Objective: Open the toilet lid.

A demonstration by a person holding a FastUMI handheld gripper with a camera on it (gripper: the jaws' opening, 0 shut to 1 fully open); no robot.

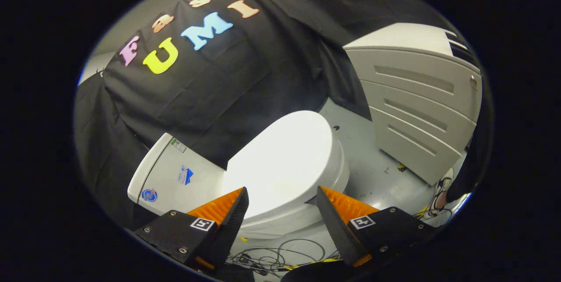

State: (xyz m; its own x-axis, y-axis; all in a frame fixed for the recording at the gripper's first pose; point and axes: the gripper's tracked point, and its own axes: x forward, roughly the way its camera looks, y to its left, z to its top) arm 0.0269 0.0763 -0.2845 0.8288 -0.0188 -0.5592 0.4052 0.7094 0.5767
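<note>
Jaws spread wide on the gripper [282, 201], empty, framing the closed toilet lid [282, 163] just ahead: likely light, stiff, slippery plastic, best hooked under its front edge

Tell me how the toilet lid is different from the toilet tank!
The smooth white oval toilet lid is rounded and plain, while the white boxy toilet tank has straight edges and carries stickers. The lid lies flat and closed just ahead of the open claw, between its fingers; the tank stands off to one side, against the black cloth. Both are glossy white.
</note>
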